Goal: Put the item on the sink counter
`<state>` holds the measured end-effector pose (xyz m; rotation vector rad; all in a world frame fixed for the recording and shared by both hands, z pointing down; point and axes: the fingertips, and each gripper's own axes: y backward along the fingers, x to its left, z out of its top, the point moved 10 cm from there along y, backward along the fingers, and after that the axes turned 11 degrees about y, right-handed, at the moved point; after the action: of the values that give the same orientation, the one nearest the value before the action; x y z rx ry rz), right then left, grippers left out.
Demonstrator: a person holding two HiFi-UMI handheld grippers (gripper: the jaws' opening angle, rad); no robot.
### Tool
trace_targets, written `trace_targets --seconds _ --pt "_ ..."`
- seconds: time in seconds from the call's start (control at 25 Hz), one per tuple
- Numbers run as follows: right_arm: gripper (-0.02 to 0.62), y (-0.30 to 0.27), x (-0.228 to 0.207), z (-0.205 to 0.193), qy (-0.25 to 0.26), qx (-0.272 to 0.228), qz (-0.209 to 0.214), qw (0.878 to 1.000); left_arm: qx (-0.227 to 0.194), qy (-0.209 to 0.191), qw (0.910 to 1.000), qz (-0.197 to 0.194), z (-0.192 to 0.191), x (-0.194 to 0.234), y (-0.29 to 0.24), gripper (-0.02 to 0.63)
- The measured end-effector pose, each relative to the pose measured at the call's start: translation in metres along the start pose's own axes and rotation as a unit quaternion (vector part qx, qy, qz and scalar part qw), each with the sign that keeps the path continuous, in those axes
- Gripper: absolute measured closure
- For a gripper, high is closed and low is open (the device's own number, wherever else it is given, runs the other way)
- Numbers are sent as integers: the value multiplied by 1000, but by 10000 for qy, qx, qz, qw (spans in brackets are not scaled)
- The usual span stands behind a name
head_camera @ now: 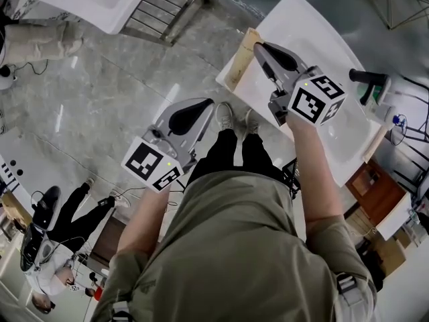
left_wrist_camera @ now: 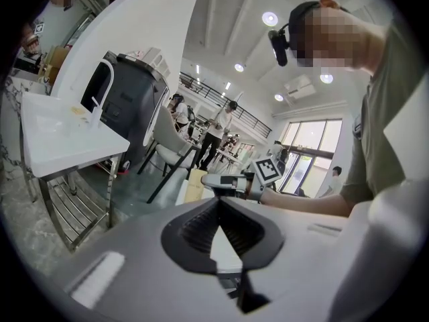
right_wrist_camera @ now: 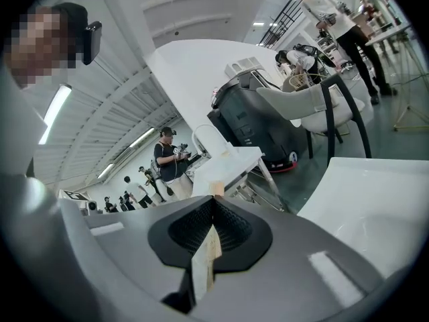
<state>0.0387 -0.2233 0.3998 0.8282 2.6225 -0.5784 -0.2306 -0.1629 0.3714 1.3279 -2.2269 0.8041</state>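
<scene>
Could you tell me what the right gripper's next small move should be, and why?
Probably ease the right gripper inward over the sink counter: its jaws are shut on the wooden board, which is at the counter's edge, so releasing here could drop it.

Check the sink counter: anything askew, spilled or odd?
Nothing spilled or damaged. Only the board stands out: it is at the very end of the counter, along its edge, with the right gripper shut on it. The left gripper is shut, empty, over the floor.
</scene>
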Motion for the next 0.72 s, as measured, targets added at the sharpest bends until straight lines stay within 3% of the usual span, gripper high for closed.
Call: trace_targets --seconds 0.4,0.72 --pt "583 -1 -46 -20 -187 228 -725 9969 96 88 9998 -124 -4 3 -11 600" --pt "581 -12 -68 -34 -211 484 -1022 9934 223 137 9996 -105 -4 12 -19 600"
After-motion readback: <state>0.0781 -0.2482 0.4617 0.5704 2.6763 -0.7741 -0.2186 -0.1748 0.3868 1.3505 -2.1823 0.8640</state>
